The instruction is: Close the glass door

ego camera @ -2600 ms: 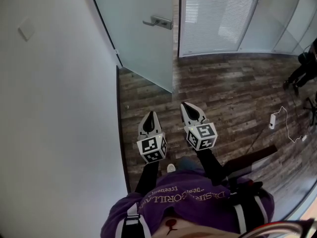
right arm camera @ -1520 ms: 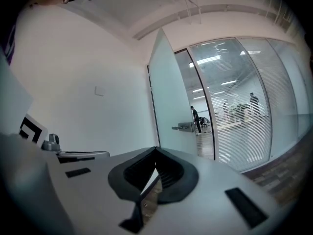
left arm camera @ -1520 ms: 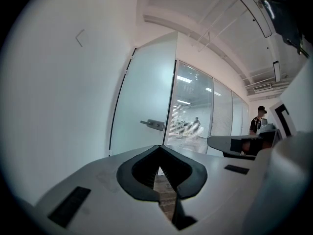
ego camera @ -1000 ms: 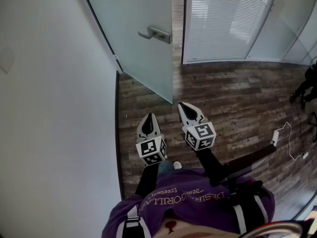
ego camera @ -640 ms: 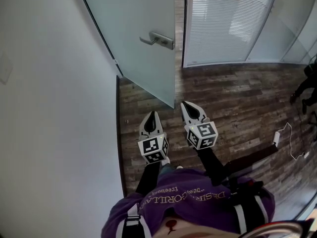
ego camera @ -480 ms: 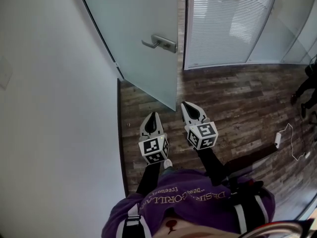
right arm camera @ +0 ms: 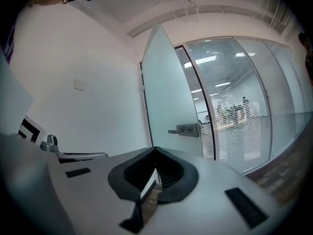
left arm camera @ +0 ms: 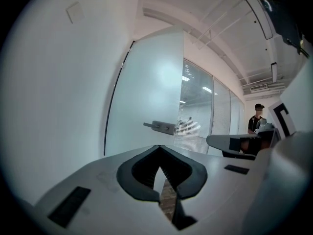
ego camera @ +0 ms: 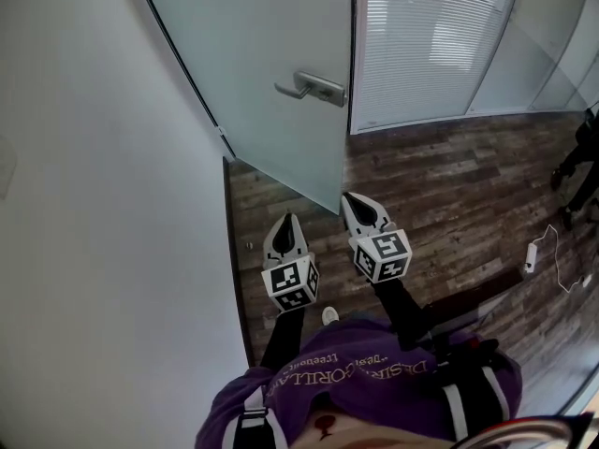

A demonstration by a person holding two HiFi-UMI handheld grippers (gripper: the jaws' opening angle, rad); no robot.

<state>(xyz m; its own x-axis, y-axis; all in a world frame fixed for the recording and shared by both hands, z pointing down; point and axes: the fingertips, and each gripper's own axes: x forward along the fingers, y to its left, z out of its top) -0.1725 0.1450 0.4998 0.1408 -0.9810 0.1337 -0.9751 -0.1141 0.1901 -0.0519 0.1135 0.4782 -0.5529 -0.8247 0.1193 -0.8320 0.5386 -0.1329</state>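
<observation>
The frosted glass door (ego camera: pixel 271 64) stands ajar ahead, swung out from the white wall, with a metal lever handle (ego camera: pixel 314 87) near its free edge. My left gripper (ego camera: pixel 284 223) and right gripper (ego camera: pixel 363 206) are side by side at waist height, pointing roughly level towards the door. Both are shut and hold nothing. Neither touches the door; its lower edge lies just beyond their tips. The left gripper view shows the door (left arm camera: pixel 146 97) and handle (left arm camera: pixel 160 127) past the closed left gripper (left arm camera: pixel 159 151). The right gripper view shows the handle (right arm camera: pixel 185 129) beyond the right gripper (right arm camera: pixel 155 153).
A white wall (ego camera: pixel 112 204) runs along the left. Dark wood flooring (ego camera: pixel 449 185) spreads to the right, bounded by a curved glass partition with blinds (ego camera: pixel 421 45). A white adapter with a cable (ego camera: pixel 532 255) lies on the floor. A person (left arm camera: pixel 258 121) stands at the far right.
Both grippers have moved forward towards the door, which now looks larger and nearer in the head view. Their jaws stayed shut.
</observation>
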